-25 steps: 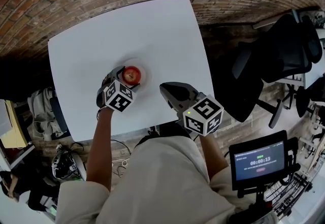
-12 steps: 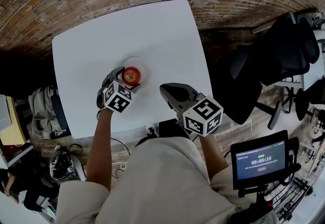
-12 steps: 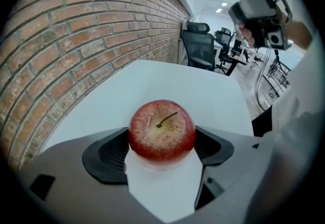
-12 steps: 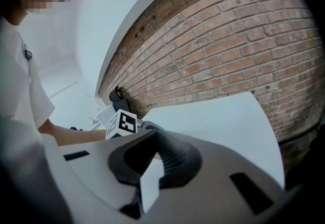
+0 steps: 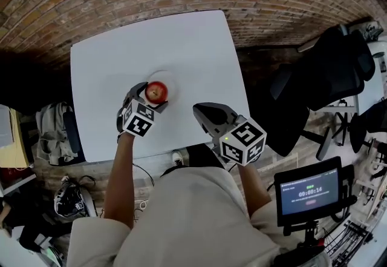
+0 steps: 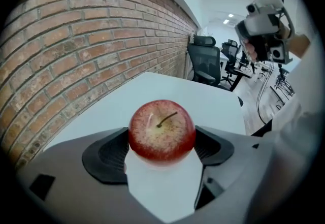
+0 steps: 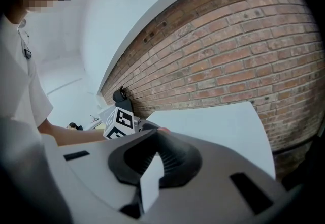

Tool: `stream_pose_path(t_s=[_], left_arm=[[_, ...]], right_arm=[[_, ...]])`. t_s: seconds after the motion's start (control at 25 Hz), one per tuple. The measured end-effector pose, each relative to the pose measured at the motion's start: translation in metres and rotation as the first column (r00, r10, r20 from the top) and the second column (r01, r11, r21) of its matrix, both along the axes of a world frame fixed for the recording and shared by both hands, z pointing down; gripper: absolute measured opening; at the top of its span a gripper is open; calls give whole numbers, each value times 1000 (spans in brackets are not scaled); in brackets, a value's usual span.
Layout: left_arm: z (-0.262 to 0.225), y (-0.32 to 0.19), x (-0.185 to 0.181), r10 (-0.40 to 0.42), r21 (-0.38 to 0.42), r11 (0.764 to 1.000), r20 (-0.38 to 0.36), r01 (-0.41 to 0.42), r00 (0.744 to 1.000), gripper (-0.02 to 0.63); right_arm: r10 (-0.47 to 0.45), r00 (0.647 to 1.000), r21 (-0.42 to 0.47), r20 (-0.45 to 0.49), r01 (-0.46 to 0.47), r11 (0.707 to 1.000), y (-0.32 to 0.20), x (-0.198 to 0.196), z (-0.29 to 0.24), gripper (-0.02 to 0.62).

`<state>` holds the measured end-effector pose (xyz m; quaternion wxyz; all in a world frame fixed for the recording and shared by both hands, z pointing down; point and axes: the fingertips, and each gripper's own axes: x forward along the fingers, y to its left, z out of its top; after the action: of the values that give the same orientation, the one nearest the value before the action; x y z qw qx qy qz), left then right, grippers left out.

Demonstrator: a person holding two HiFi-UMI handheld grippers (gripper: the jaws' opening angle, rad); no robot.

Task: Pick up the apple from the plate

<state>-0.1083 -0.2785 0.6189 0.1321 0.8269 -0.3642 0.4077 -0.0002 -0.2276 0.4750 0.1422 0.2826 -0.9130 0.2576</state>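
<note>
Little has moved since the earlier frame: the left gripper [image 5: 149, 94] still keeps its fingers clamped on the round red apple [image 6: 161, 130], at the lower left edge of the round white plate [image 5: 170, 80] mid-frame on the white counter [image 5: 193, 48]. The right gripper [image 5: 201, 112], lower right of the plate, has its fingers closed on nothing.

The one thing I can read is on the small screen [image 5: 307, 192] mounted low at my right: a timer showing 00:00:14 (the finer lines above and below it are too small for me to make out).
</note>
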Motion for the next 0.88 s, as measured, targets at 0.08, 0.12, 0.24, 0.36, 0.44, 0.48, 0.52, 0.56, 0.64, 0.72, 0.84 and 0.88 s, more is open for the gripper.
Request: stream_pose_path(t_s=[0.08,0.12,0.24,0.36,0.44,0.48,0.52,0.56,0.64,0.72,0.84,0.88], left_arm=[[-10,1,-3,-21,21,1000,-18,21,1000,400],[-15,2,-6,-32,30,999,-27,32,999,400],[-27,8,-15,-59,52,997,-45,61,997,400],[-38,12,-21,-82,77,993,-59,87,995,400],[-48,15,-21,-92,96,990,-76,99,993,400],[-53,16,-21,-94,104,989,-83,103,992,400],[-57,17,-21,-96,112,988,-88,106,991,400],[-62,18,-21,-97,121,987,-93,108,991,400],[-72,20,-22,-102,140,983,-106,116,989,400],[-82,24,-22,-104,161,979,-122,123,987,400],[-100,32,-21,-95,194,974,-128,119,987,400],[-107,36,-21,-92,207,971,-129,118,987,400]], right_arm=[[0,1000,15,-2,0,1000,2,1,-5,2],[2,1000,23,-3,-2,1000,3,1,-8,2],[13,1000,46,0,-13,999,6,0,-15,2],[15,1000,67,3,-15,998,8,-2,-23,2],[11,1000,80,3,-11,997,10,-3,-28,2],[9,1000,87,3,-9,996,10,-3,-31,2],[7,1000,94,2,-8,996,10,-4,-34,2],[5,1000,102,1,-5,995,10,-5,-37,2],[1,1000,115,-1,-1,993,11,-8,-42,2],[0,1000,125,0,0,992,13,-9,-48,2],[-4,1000,152,-1,4,988,18,-13,-58,2],[-7,1000,164,-3,7,986,21,-14,-62,2]])
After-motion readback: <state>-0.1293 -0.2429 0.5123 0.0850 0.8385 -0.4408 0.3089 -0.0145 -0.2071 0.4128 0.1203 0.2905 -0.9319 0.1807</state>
